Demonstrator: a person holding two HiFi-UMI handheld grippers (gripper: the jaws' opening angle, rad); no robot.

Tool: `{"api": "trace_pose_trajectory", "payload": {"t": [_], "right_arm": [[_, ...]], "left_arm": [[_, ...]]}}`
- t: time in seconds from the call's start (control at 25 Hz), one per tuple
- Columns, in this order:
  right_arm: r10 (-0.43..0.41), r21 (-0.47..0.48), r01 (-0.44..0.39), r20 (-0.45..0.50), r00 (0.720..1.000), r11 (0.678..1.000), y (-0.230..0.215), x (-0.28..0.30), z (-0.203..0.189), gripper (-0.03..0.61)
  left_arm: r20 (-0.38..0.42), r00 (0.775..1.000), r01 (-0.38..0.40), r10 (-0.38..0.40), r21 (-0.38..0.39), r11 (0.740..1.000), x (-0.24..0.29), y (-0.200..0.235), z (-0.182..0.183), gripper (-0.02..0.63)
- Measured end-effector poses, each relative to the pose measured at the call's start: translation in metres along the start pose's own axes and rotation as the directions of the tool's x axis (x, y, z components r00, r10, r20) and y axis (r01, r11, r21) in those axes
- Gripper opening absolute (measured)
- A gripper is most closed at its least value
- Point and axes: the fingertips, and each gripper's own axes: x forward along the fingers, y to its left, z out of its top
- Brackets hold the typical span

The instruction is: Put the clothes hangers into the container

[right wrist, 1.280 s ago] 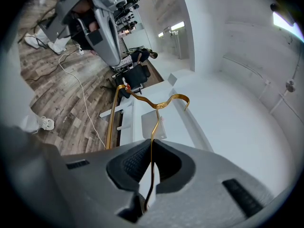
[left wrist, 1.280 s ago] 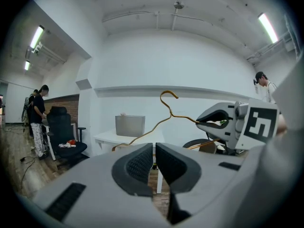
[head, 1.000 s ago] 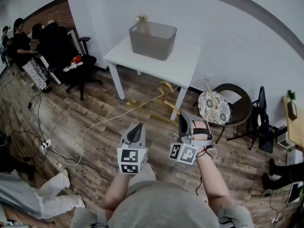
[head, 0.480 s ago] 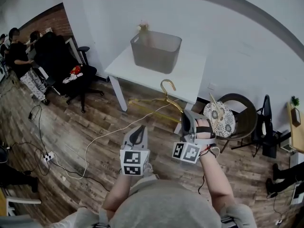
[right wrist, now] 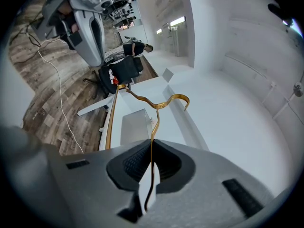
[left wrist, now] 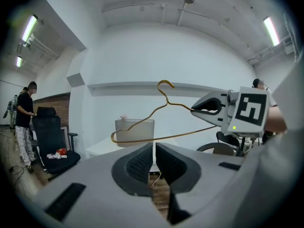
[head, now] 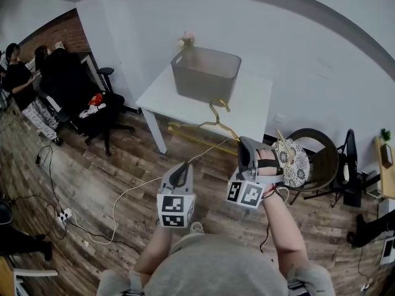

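Note:
A gold wire hanger (head: 217, 124) hangs in the air in front of the white table (head: 173, 100), with my right gripper (head: 245, 143) shut on its wire. In the right gripper view the wire (right wrist: 155, 122) runs out from between the pads of the right gripper (right wrist: 152, 163), hook end away from me. The grey container (head: 207, 57) stands on the table just beyond the hanger. My left gripper (head: 180, 168) is lower and to the left, shut, with nothing in it. In the left gripper view the left gripper (left wrist: 154, 151) faces the hanger (left wrist: 161, 110) and the container (left wrist: 134, 132).
A black office chair (head: 92, 103) stands left of the table. A round chair with a patterned cushion (head: 293, 156) is at the right. A white cable (head: 123, 196) and a power strip (head: 62, 214) lie on the wood floor. People (head: 18, 79) stand at the far left.
The hanger has risen from beside the table leg to table-top height, closer to the container. Both grippers have moved toward the table.

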Motion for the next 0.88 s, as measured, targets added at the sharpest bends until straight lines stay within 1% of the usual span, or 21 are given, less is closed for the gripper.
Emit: {"api": "trace_pose_trajectory", "payload": {"t": [0.4, 0.64, 0.88], "right_arm": [[-0.02, -0.004, 0.02, -0.011, 1.0, 1.0, -0.012, 0.071, 0.017, 0.017], [-0.045, -0.019, 0.044, -0.019, 0.999, 0.999, -0.022, 0.11, 0.022, 0.017], [-0.072, -0.037, 0.071, -0.035, 0.997, 0.997, -0.039, 0.142, 0.02, 0.017]], "left_arm": [[0.003, 1.0, 0.021, -0.021, 0.0, 1.0, 0.05, 0.048, 0.008, 0.02], [0.008, 1.0, 0.03, -0.03, 0.003, 1.0, 0.075, 0.07, 0.008, 0.02], [-0.002, 1.0, 0.024, -0.024, -0.004, 1.0, 0.089, 0.09, 0.007, 0.02]]}}
